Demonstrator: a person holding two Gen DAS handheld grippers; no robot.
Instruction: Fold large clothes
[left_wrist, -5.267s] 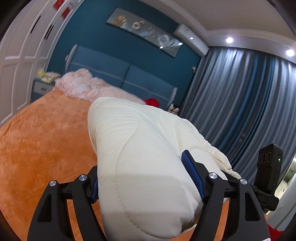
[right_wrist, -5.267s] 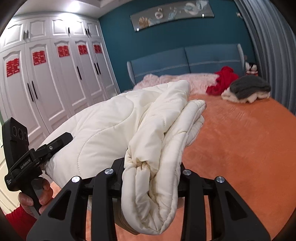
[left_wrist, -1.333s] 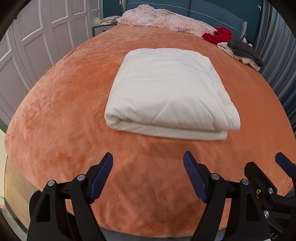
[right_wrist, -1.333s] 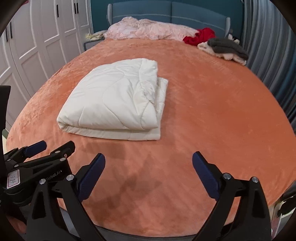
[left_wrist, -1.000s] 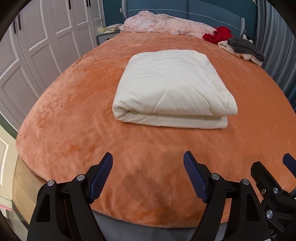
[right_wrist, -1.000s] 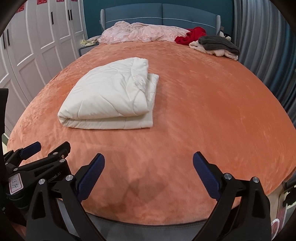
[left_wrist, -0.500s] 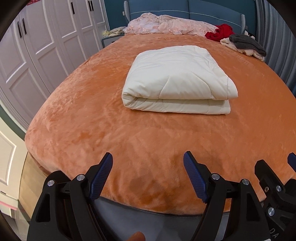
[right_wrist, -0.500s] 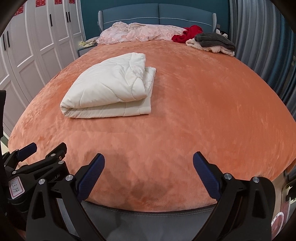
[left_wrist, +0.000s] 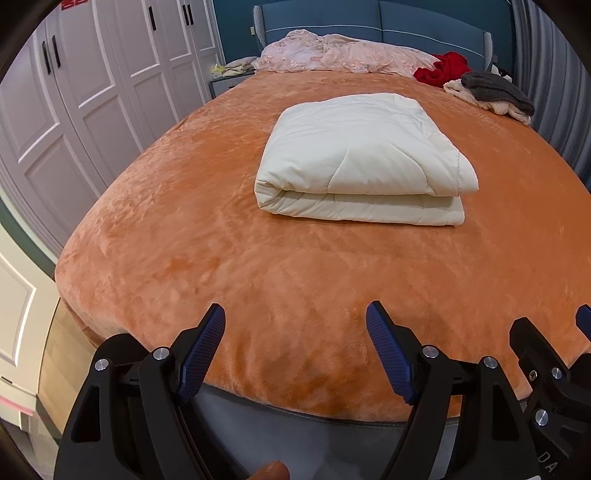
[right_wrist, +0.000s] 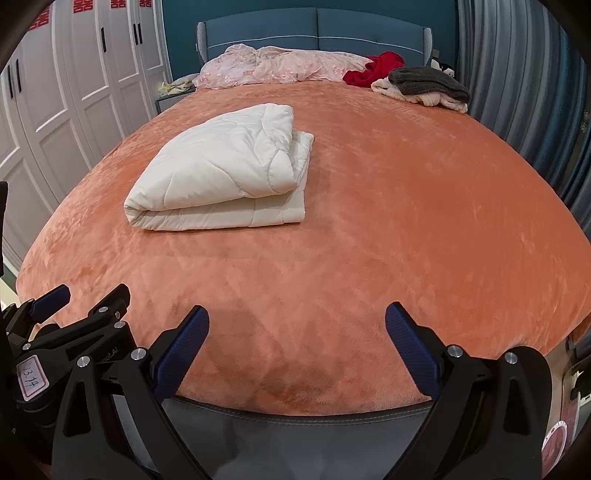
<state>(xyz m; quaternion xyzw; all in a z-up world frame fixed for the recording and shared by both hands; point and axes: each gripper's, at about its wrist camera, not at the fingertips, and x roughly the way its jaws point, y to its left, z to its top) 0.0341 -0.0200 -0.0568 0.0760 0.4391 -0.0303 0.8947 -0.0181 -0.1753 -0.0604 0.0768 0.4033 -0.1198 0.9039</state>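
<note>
A cream quilted blanket (left_wrist: 364, 158) lies folded into a thick rectangle on the orange bed cover (left_wrist: 221, 240), with its folded edge towards me. In the right wrist view the same blanket (right_wrist: 225, 170) sits left of centre. My left gripper (left_wrist: 295, 321) hangs open over the foot edge of the bed, well short of the blanket, with nothing between its blue pads. My right gripper (right_wrist: 297, 325) is open too and empty, just to the right of the left one. The left gripper's body (right_wrist: 70, 332) shows at the right wrist view's lower left.
White wardrobe doors (left_wrist: 92, 85) run along the left. A pink cover (left_wrist: 343, 51), a red garment (left_wrist: 445, 68) and a grey-and-cream pile (left_wrist: 495, 94) lie by the blue headboard (right_wrist: 314, 31). Grey curtains (right_wrist: 524, 74) hang at the right. The bed's grey frame edge (right_wrist: 295, 417) lies below.
Both grippers have let go of the blanket, which now lies folded on the bed. Over the last second both have drawn back towards the foot of the bed, still open.
</note>
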